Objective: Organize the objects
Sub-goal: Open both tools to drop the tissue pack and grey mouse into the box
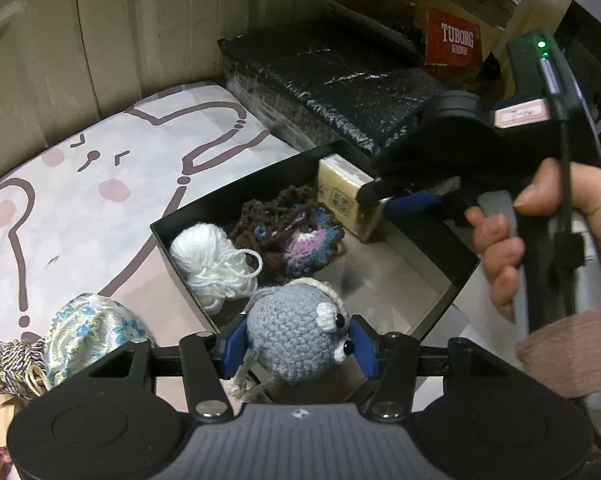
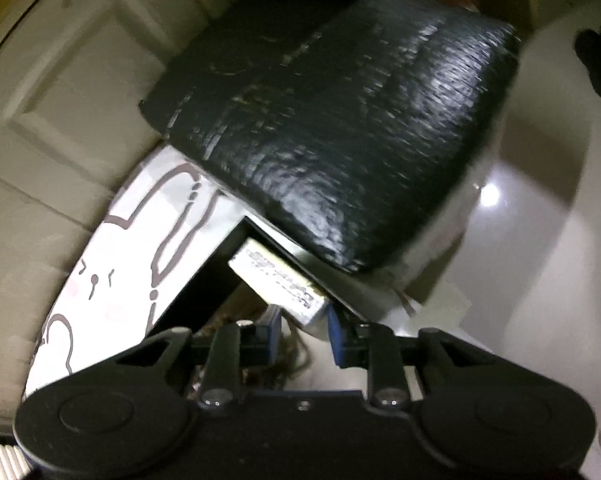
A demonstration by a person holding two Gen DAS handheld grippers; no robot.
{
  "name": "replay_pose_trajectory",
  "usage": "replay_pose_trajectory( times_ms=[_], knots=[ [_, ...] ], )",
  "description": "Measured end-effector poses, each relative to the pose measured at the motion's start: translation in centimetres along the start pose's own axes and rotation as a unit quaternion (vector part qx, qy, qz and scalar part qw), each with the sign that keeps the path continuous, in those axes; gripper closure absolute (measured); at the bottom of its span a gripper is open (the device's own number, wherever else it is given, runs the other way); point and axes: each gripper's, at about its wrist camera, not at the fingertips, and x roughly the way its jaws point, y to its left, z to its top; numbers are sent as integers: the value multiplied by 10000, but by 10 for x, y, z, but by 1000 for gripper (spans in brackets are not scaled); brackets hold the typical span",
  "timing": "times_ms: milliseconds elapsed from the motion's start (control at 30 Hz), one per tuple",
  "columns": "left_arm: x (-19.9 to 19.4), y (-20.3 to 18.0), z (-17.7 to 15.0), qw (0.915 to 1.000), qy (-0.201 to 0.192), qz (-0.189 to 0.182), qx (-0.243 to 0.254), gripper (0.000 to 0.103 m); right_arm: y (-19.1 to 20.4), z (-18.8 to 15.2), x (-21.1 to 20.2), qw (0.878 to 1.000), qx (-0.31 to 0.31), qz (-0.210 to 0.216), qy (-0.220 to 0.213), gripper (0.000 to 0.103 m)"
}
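Gripping the grey crochet mouse (image 1: pixel 296 336) between clenched left gripper (image 1: pixel 298 346) fingers above the black box (image 1: pixel 236 192), ready for dropping beside the white yarn (image 1: pixel 210 258); pinching the yellowish carton (image 2: pixel 278 280) with right gripper (image 2: pixel 302 330) fingers at the box's far corner.

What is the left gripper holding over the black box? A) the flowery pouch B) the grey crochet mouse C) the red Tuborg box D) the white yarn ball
B: the left gripper has its blue pads pressed on both sides of the grey crochet mouse, while the white yarn ball lies inside the black box.
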Motion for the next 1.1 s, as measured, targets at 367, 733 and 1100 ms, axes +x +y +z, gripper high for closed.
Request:
replay_pose_trajectory(
  times_ms=[367, 733, 1100],
  knots=[
    [5, -20, 14, 9979, -390, -511, -40, 49, -4, 6, -17, 9992, -314, 84, 222, 77],
    [29, -47, 29, 9973, -666, -298, 74, 17, -8, 13, -51, 9961, -753, 460, -89, 74],
    [26, -26, 24, 9993, -366, 30, -84, 18, -12, 10, -49, 9954, -894, 356, 7, 74]
  ],
)
